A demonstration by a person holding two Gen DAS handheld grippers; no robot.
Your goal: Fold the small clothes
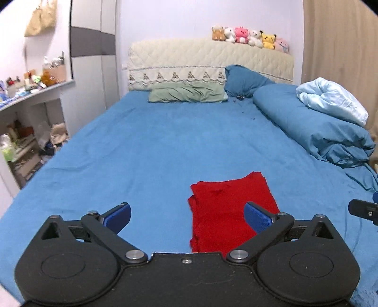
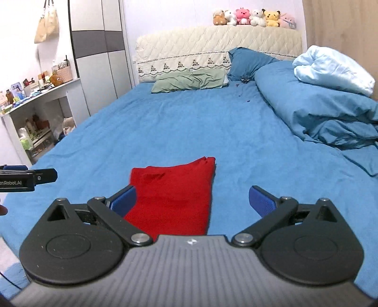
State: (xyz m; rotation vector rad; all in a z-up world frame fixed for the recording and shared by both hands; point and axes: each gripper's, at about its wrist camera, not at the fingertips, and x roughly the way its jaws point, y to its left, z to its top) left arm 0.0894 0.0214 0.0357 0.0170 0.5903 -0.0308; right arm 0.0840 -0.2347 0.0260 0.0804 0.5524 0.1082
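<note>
While both grippers hung above the near end of the bed (image 1: 153,146), a folded red garment (image 1: 226,212) lay flat on the blue sheet between them. Left gripper (image 1: 187,218): fingers (image 1: 119,216) spread wide, holding nothing; the garment lay beneath and just inside its right finger, with bare sheet under the left one. Right gripper (image 2: 192,200): fingers (image 2: 261,200) likewise spread wide and empty; the garment (image 2: 172,196) lay beneath its left finger and reached toward the middle of the gap. In the right wrist view the garment showed a narrow rectangle running near to far, with layered edges at its far right corner. The tip of the left gripper (image 2: 35,177) showed at the left edge of that view, off the garment.

Far end of the bed: a green pillow (image 1: 186,93) lay flat against the quilted headboard (image 1: 208,61), a blue pillow (image 1: 243,80) leaned to its right, and a row of plush toys (image 1: 250,37) sat on top of the headboard. Right side: a rolled blue duvet (image 1: 311,127) with a pale blue blanket (image 1: 330,99) resting on it. Left of the bed: a cluttered shelf unit (image 1: 35,94) and a wardrobe (image 1: 94,47), with a cloth bag (image 1: 42,19) hung on the wall.
</note>
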